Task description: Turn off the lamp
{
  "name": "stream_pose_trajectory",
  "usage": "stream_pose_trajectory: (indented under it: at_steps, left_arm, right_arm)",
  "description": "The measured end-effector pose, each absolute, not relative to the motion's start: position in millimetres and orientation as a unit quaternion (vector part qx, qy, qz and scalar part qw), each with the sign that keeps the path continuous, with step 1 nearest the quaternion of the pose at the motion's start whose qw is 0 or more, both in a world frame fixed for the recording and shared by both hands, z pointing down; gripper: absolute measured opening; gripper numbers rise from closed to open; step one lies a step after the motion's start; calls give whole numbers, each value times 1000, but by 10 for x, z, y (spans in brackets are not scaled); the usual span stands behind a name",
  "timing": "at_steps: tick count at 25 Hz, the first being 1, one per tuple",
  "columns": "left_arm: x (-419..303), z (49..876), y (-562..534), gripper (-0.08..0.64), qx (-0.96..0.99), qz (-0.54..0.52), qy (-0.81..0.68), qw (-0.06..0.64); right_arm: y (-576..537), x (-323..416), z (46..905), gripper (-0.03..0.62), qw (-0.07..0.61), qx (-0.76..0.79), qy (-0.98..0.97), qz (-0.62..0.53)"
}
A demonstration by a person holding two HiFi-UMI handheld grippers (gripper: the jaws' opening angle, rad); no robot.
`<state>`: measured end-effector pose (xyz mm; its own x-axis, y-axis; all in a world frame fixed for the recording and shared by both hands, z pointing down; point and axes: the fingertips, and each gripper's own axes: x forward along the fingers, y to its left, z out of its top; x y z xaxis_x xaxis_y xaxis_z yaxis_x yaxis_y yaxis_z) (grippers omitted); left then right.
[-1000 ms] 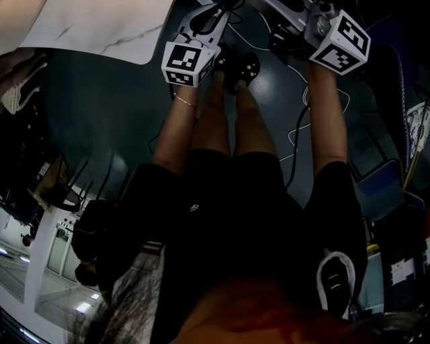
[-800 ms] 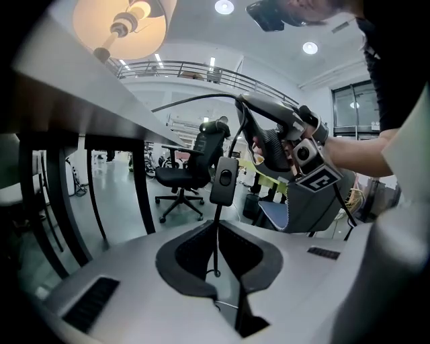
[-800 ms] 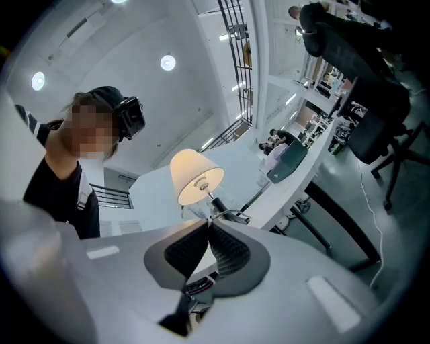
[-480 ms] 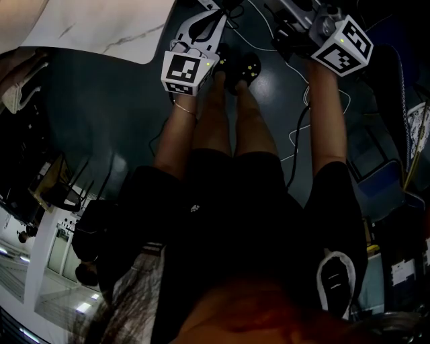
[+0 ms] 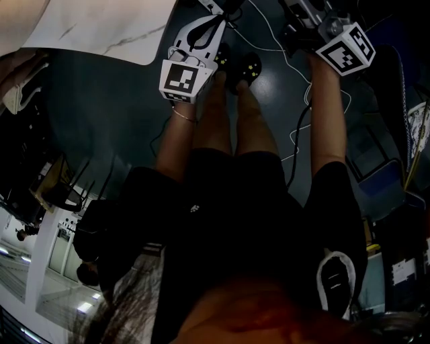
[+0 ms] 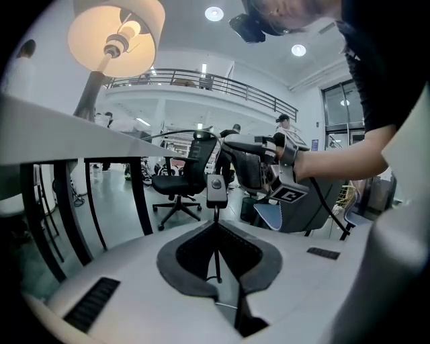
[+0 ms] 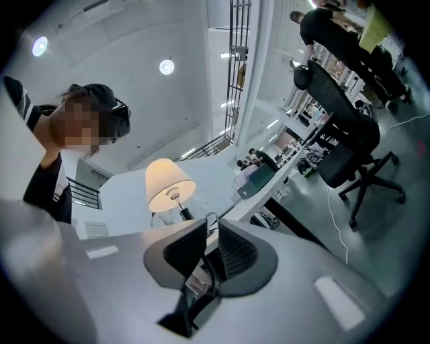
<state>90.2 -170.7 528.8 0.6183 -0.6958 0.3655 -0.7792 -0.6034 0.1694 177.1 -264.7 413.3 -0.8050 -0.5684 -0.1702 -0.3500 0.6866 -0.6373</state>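
Seen from the head, the left gripper (image 5: 213, 10) and the right gripper (image 5: 306, 10) reach out past the white desk's (image 5: 101, 27) corner. In the left gripper view the fingers (image 6: 181, 262) pinch the cord (image 6: 216, 248) just under its switch (image 6: 215, 190), and the lit lamp (image 6: 115, 33) stands on the desk behind its near edge. In the right gripper view the fingers (image 7: 238, 259) have just been opening; the gap is thin, with the cord in it.
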Motion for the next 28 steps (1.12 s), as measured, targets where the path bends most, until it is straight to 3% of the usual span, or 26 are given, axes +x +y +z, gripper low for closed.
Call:
stream_pose_trajectory:
  at_steps: [6, 14, 28]
  left_arm:
    - [897, 5219, -1694, 17, 887, 124, -416, 159]
    - [938, 5125, -1625, 17, 890, 119, -411, 159]
    - [1022, 5113, -1552, 12, 897, 112, -394, 167]
  right_arm:
    - [-2546, 1790, 4418, 34, 176, -279, 880, -343]
    - [-2315, 1582, 4727, 109, 201, -267, 840, -427]
    - [-2244, 1390, 4954, 114, 208, -232, 816, -487]
